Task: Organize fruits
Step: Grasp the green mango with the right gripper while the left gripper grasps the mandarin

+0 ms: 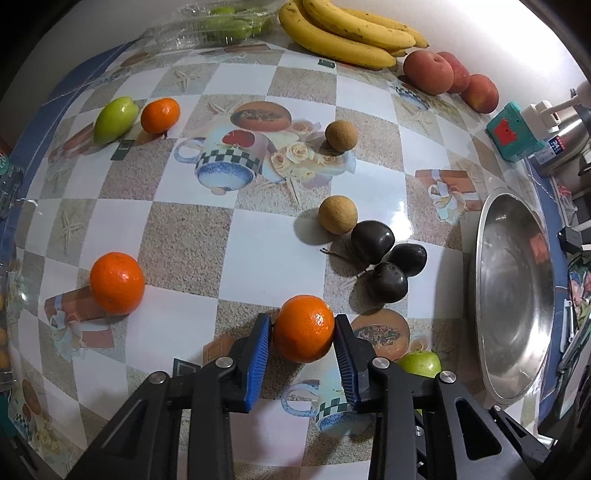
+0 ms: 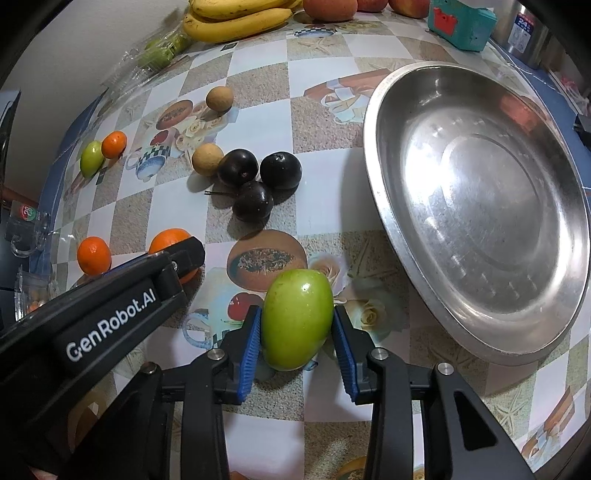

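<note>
- Left gripper (image 1: 303, 334): the blue pads press on both sides of an orange mandarin (image 1: 303, 328), which sits on the tablecloth (image 1: 184, 240); the jaws stand only as far apart as the fruit is wide
- Right gripper (image 2: 297, 334): the blue pads are in contact with both flanks of a green fruit (image 2: 297, 319); the fruit stands on end on the patterned cloth, just left of the steel bowl (image 2: 480, 206)
- In the right wrist view, the black body of the left gripper crosses the lower left and covers part of its mandarin
- A second mandarin (image 1: 117, 282) lies on the table, apart to the left of the held one
- Three dark plums (image 2: 258, 177) lie in a cluster, touching one another, beyond both grippers
- One tan round fruit (image 1: 337, 214) touches the plum cluster; another (image 1: 341, 135) lies farther back, apart
- A green fruit (image 1: 114, 119) and a small mandarin (image 1: 160, 115) lie side by side at the far left
- The steel bowl stands at the right, holding no fruit
- At the far edge: a bunch of bananas (image 1: 351, 33), three red apples (image 1: 450, 75), and green fruit in a clear plastic pack (image 1: 218, 24)
</note>
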Tool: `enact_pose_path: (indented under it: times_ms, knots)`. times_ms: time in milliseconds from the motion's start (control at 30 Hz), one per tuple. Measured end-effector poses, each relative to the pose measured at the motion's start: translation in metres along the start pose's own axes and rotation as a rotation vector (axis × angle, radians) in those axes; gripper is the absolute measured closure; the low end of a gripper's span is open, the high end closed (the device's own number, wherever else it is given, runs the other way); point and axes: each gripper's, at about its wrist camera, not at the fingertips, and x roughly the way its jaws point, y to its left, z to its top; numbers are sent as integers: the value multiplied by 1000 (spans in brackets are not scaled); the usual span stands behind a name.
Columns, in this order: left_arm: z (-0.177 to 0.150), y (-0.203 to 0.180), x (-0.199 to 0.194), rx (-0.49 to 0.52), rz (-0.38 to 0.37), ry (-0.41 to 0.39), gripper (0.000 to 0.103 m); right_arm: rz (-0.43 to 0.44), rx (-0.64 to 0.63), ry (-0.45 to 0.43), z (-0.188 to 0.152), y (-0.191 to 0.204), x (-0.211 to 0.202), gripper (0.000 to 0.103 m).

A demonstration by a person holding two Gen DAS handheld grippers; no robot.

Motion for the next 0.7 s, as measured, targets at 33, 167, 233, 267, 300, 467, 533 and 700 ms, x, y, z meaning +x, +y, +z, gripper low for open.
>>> enact_pose_path:
  times_ms: [33,167,233,267,300,467,533,700]
  knots:
    - [1,-1,-2,1,1,-9,66,3,3,0,0,0,0,64]
    - [2,0,-11,-7,1,-36,66,18,1,-16,-1,0,-9,64]
    - [3,1,-15,-11,3,-47,66,26,-1,-30,-1,1,-14,64]
    - [3,1,-17,-12,4,-53,66,31,-1,-34,-1,1,-16,64]
    - [3,2,-19,-14,4,-61,66,36,0,-37,-1,1,-17,64]
    - [3,3,-36,-15,3,-109,66,60,6,-75,2,0,-33,64]
    - [3,2,-42,-12,7,-127,66,66,4,-95,1,0,-41,64]
    - [4,-1,-48,-12,12,-156,66,83,12,-124,3,-4,-50,64]
